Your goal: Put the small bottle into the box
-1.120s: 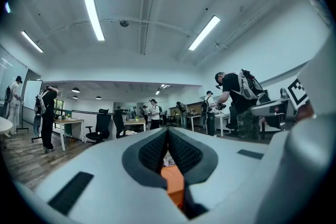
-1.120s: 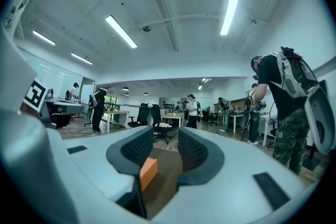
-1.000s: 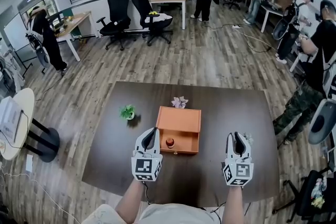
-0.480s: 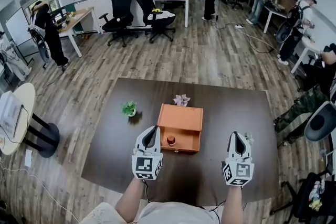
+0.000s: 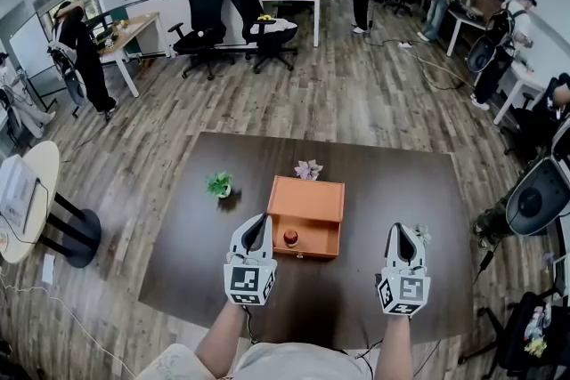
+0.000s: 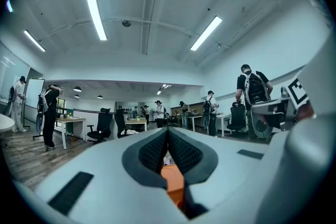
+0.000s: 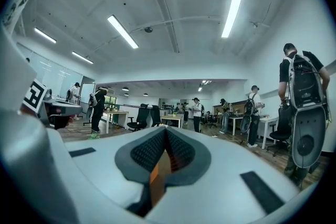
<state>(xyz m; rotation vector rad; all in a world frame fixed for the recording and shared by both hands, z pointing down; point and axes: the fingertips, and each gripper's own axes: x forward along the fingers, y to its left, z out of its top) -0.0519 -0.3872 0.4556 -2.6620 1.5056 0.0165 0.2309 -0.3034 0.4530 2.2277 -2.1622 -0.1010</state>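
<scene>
Dark table [image 5: 374,182], orange box [image 5: 305,200] at its middle. Bottle [image 5: 290,238], red-topped, sits inside the box's open front part. Left gripper [image 5: 256,225] just beside the box's left front corner, jaws together, nothing held. Right gripper [image 5: 400,232] well right of the box, jaws shut, empty. Nothing lies between either gripper and the box. Green plant [image 5: 217,186] left of the box; pale flower [image 5: 308,169] just behind it. Small pale object [image 5: 420,234] beside the right gripper's tip, too small to identify. Chairs [image 5: 203,18] and standing people beyond.
</scene>
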